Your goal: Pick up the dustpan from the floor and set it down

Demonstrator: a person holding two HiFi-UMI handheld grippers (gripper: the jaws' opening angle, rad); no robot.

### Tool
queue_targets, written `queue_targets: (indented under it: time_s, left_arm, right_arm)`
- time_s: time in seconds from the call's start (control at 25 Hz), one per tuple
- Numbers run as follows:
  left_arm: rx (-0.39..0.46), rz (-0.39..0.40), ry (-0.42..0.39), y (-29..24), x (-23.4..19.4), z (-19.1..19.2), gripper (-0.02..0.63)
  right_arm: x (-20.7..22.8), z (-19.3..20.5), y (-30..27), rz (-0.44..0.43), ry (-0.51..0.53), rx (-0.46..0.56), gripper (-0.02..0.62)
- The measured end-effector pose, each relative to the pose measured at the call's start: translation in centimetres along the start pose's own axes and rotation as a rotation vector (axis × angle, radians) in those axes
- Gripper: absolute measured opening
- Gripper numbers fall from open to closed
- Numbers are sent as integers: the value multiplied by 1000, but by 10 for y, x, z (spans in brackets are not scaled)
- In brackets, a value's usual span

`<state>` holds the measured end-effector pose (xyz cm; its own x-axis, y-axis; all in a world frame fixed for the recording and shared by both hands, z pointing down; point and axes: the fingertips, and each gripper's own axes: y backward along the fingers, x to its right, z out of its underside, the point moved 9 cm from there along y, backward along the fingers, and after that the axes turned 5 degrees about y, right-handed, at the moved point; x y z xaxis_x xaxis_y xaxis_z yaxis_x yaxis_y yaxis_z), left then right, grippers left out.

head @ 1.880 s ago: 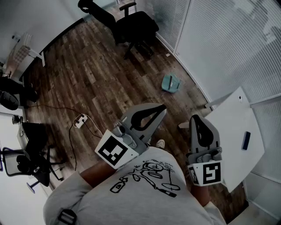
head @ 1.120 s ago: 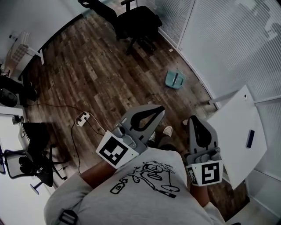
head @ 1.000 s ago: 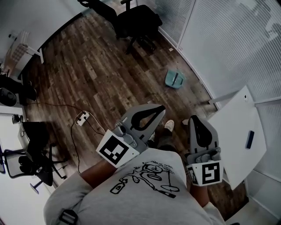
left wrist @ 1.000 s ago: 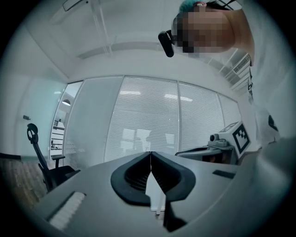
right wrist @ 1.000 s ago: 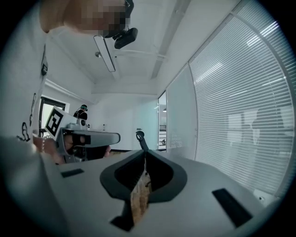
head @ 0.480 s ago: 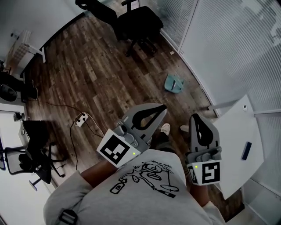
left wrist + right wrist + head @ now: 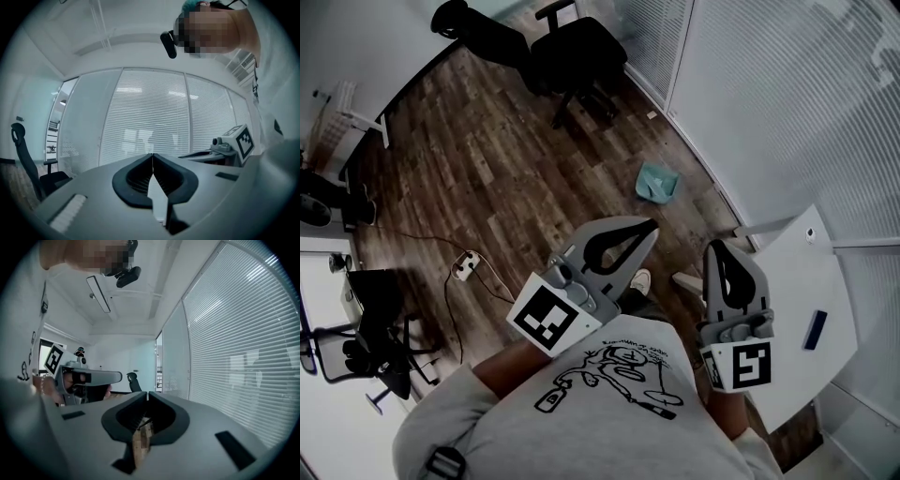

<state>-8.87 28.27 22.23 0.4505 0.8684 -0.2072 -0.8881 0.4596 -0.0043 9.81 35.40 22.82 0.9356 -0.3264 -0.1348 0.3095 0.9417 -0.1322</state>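
Dustpan (image 7: 657, 182) lies on the floor (image 7: 487, 159) by its edge under the blinds (image 7: 769, 103), well apart from left gripper (image 7: 651, 226) and right gripper (image 7: 716, 247); their fingers are pressed together, empty, no grasp being due yet

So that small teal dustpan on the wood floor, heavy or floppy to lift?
The teal dustpan keeps a moulded scoop shape, so it is probably stiff. It looks thin and small beside the black office chair, so likely light. Lying flat on the smooth wooden floor, it may slide when nudged.
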Motion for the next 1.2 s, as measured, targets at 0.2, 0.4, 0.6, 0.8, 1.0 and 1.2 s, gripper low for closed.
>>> queue_targets:
  time_s: [0.2, 0.4, 0.6, 0.8, 1.0, 1.2]
  left_arm:
    - [-4, -4, 1, -30, 2, 1, 2]
    - [22, -12, -11, -48, 13, -3, 3]
    - [20, -40, -11, -55, 9, -4, 2]
    - [16, -64, -3, -57, -2, -1, 2]
    - [11, -57, 10, -64, -20, 4, 2]
    - [7, -45, 21, -79, -52, -5, 3]
  right_arm:
    - [30, 6, 0, 4, -8, -1, 12]
    - [50, 5, 6, -3, 10, 8, 12]
    - [58, 6, 1, -19, 1, 16, 12]
    - [62, 12, -9, -31, -4, 5, 11]
    - [65, 15, -26, -22, -8, -4, 12]
    - [72, 9, -60, -26, -15, -22, 11]
